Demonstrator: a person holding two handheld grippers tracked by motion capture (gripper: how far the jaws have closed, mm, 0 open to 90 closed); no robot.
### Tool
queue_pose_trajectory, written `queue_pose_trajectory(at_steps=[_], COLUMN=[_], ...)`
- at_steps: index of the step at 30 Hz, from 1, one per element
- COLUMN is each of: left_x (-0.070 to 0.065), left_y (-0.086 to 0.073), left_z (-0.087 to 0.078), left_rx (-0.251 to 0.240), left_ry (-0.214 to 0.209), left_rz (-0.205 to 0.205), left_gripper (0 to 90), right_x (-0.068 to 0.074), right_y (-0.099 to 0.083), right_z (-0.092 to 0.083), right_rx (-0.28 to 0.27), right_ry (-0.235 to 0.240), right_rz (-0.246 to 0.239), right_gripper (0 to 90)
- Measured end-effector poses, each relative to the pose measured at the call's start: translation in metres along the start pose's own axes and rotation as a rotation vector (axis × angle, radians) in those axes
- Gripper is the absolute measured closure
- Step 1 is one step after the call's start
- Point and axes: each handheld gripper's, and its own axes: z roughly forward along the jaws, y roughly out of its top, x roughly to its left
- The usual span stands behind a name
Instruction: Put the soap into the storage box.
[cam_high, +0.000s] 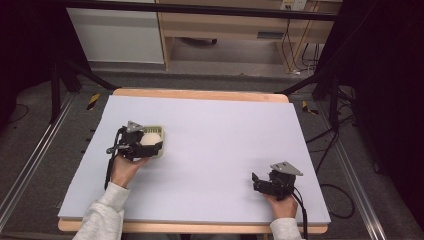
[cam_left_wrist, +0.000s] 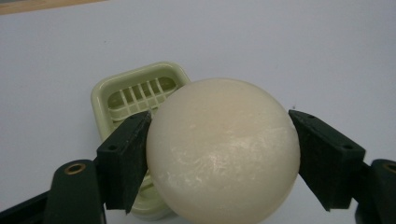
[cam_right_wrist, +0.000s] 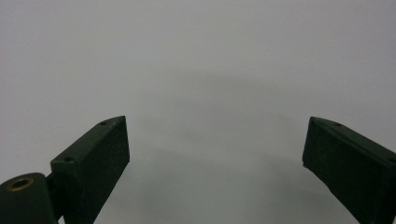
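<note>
High view showed the left gripper (cam_high: 145, 145) at the tabletop's (cam_high: 225, 150) left side, its fingers (cam_left_wrist: 126, 158) pinching a round cream soap (cam_left_wrist: 223, 151) on either flank, held over the near end of a pale green slatted dish (cam_left_wrist: 128, 95). Whether the soap touched the dish could not be told. The right gripper (cam_high: 265, 184) sat well apart near the tabletop's front right, its fingers (cam_right_wrist: 93, 158) spread wide on nothing.

The main risk, as I judged it, was slip: the soap was smooth and domed, and flat fingers gripped it only at narrow spots on its curve, so a small twist or a loosened squeeze could let it squirt out and roll across the tabletop. Lowered off-centre, it could catch the dish rim and tip or shove the light dish.
</note>
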Motion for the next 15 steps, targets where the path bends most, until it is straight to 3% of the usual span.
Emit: queue_pose_trajectory(at_steps=[15], left_x=[0.016], left_y=[0.005], left_z=[0.008], left_rx=[-0.002], left_ry=[0.012], left_rz=[-0.037], left_gripper=[24.2], right_x=[0.001], right_y=[0.0], right_z=[0.001], right_rx=[-0.006], right_ry=[0.002], right_rz=[0.005], right_gripper=[7.8])
